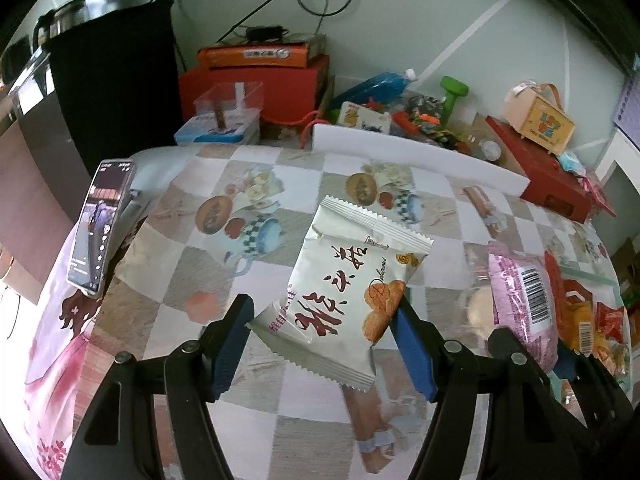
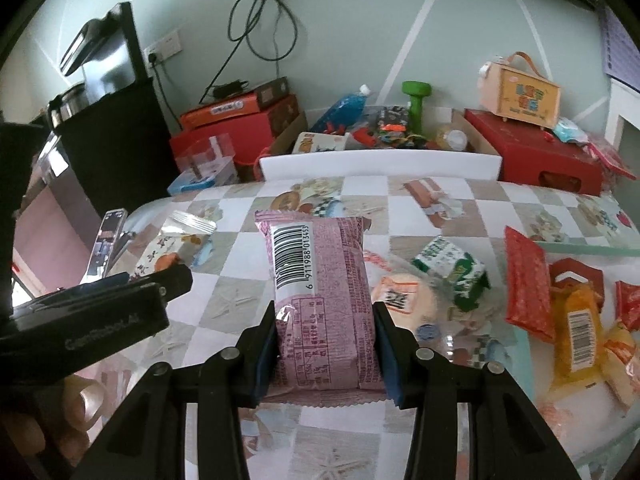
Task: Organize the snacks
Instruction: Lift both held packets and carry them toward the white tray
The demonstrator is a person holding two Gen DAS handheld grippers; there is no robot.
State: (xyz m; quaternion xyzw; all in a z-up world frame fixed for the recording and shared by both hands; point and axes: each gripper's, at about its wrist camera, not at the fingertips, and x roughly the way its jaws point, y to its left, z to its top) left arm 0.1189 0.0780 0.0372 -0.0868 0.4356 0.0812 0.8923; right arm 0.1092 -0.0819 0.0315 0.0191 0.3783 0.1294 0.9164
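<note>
A silver-white snack packet (image 1: pixel 340 300) with red characters and a printed biscuit picture hangs tilted above the checked table (image 1: pixel 180 272), pinched at its lower corners. A pink packet (image 2: pixel 324 300), barcode side up, stands lengthwise, squeezed at both sides. Loose on the table's right lie a green-and-white packet (image 2: pixel 456 272), a red packet (image 2: pixel 528 284) and a yellow packet (image 2: pixel 580 332).

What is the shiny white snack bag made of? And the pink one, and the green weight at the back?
White snack bag: likely thin foil-lined plastic film; glossy, creased, with zigzag-cut sealed ends.
Pink snack bag: probably plastic film too; softer sheen, wrinkled, with printed barcode and a crimped bottom edge.
Green dumbbell: looks like a smooth, matte rubbery or vinyl coating; what's inside cannot be seen.
</note>
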